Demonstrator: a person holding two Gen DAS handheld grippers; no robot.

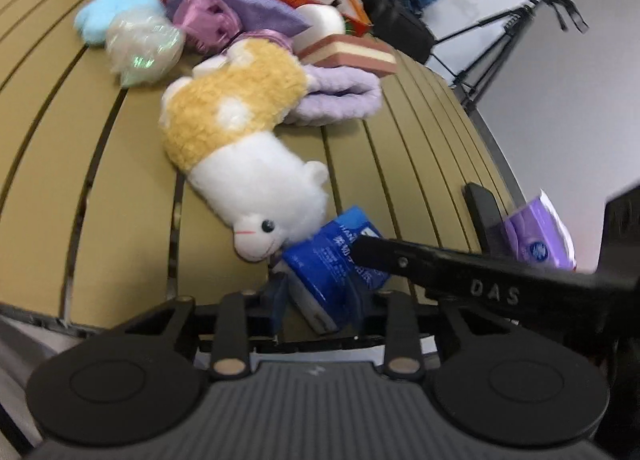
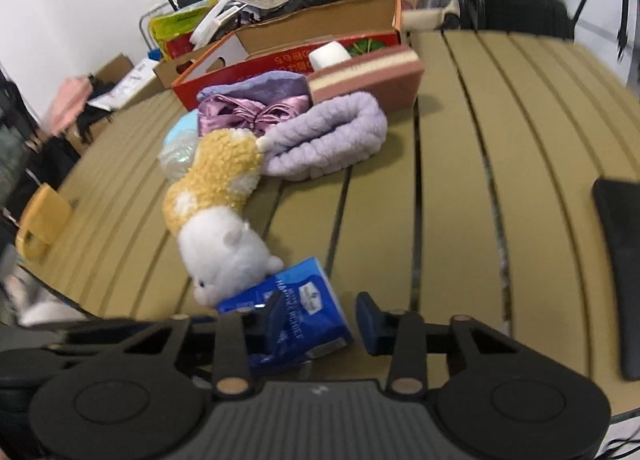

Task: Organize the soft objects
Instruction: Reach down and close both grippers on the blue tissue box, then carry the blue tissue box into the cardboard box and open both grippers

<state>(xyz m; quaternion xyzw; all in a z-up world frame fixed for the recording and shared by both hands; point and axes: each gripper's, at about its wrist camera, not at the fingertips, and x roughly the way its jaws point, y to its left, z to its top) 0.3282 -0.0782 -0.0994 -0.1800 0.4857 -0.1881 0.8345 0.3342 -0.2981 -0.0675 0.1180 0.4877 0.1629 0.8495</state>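
Tissue pack [image 1: 334,272] (blue, lettering blurred) pinched by left hand-held gripper [image 1: 320,300]; right hand-held gripper [image 2: 318,318] spread around it.

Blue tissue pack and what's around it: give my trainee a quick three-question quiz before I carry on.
1. True or false: the white-and-yellow plush animal stands upright on the table.
2. What lies against the plush animal's head? A. blue tissue pack B. a pink striped sponge C. a black phone
3. What colour is the open box behind the plush animal?

Key: 1 false, it lies on its side; 2 A; 3 red.
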